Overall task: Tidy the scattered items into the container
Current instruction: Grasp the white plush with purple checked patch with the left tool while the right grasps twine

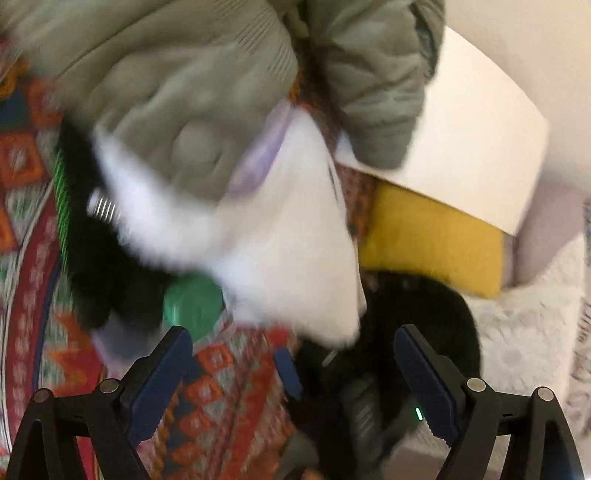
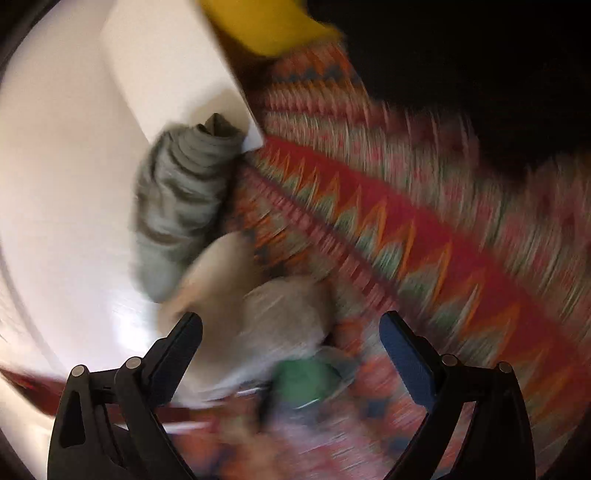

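Both views are motion-blurred. In the left wrist view a grey-green garment fills the top, with a white fluffy item below it and a green round piece beside a black object. My left gripper is open above the patterned rug, touching nothing. A white box stands at the upper right. In the right wrist view my right gripper is open over a pale crumpled item and the green piece. The grey-green garment reaches the white box.
A yellow cushion lies under the box's edge, with a black shape and a white fluffy blanket nearby. In the right wrist view, pale floor lies left of the rug, and a yellow cushion sits at the top.
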`<state>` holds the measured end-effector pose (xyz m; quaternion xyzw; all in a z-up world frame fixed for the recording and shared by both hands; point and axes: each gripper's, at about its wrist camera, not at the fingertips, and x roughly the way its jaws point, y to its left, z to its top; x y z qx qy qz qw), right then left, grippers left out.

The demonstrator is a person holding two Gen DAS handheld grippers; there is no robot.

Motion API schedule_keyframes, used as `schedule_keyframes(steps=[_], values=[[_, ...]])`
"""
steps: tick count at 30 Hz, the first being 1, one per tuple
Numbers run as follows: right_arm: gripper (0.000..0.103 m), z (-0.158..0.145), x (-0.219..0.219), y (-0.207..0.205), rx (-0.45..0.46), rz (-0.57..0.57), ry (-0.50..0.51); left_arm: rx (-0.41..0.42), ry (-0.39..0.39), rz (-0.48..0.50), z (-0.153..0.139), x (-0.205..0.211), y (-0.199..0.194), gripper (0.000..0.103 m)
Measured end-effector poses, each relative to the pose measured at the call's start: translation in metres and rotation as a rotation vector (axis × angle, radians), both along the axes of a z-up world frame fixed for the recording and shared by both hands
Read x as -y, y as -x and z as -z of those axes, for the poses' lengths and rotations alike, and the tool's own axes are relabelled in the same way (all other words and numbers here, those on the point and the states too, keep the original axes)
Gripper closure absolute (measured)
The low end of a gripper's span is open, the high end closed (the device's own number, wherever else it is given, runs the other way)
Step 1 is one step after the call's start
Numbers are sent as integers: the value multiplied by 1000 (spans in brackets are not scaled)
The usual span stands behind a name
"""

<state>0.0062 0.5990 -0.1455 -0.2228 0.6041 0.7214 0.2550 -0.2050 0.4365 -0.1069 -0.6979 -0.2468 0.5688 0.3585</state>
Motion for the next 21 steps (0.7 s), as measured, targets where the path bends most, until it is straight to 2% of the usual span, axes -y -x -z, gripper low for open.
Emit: schedule_keyframes(steps=[2, 3, 5, 8, 12, 16, 17, 18, 19, 20, 21], values=[[6, -9, 3, 18, 182, -144, -171, -20, 30, 3, 3, -16, 7, 11], [6, -10, 6, 26, 223, -206, -215, -12, 35, 0, 6, -24, 10, 11], [8, -12, 10, 43, 240, -319, -272, 22, 60, -10, 16, -34, 17, 9], [8, -8, 12, 58, 219, -371, -371, 90, 95, -49, 38, -44, 21, 7], [3, 2, 17, 72, 218, -401, -485, 128, 56, -91, 51, -51, 23, 5], [3, 17, 16, 78, 169, -421, -477, 141, 65, -111, 50, -54, 21, 2], [3, 19, 14, 79, 150, -425, -468, 126, 68, -96, 49, -56, 19, 5], [3, 21, 10, 79, 129, -428, -454, 100, 77, -77, 46, -57, 17, 16], [17, 22, 6, 81, 93, -440, -427, 83, 73, -67, 43, -56, 15, 21], [36, 21, 1, 80, 27, -459, -376, 78, 70, -66, 41, -54, 14, 26], [36, 19, -2, 79, 0, -459, -336, 75, 67, -71, 39, -51, 12, 30]])
